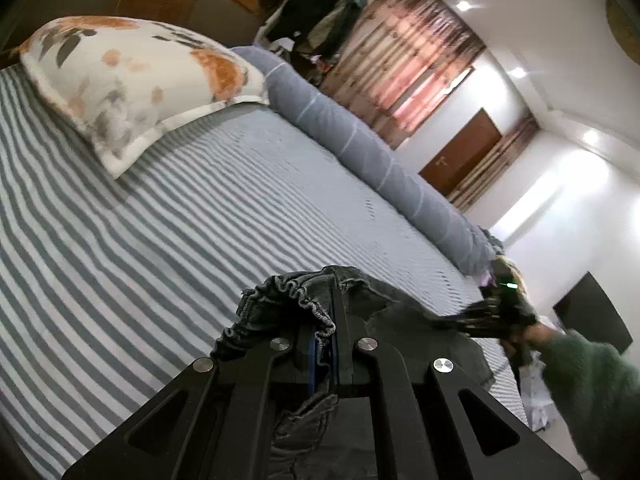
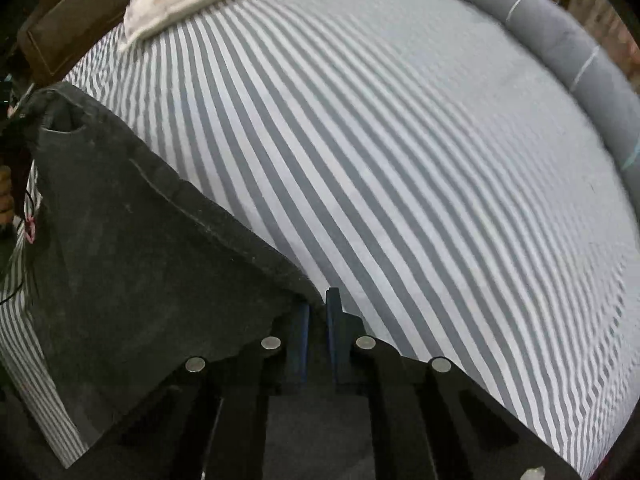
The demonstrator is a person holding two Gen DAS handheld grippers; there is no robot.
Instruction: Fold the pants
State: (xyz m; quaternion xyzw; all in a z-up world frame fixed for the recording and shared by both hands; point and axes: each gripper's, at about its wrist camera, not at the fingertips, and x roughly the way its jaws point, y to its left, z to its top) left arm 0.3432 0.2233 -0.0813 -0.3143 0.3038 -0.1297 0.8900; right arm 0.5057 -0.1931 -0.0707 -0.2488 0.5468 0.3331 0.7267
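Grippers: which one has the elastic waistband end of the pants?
The left gripper: gathered, ruffled waistband of the dark pants bunches at its shut jaws. The right gripper pinches a flat seamed edge.

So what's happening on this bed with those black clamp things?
A person is starting to fold dark grey pants over a striped bedsheet. The left gripper is shut on the gathered elastic waistband. The right gripper is shut on an edge further along. The pants are stretched between them, not yet folded.
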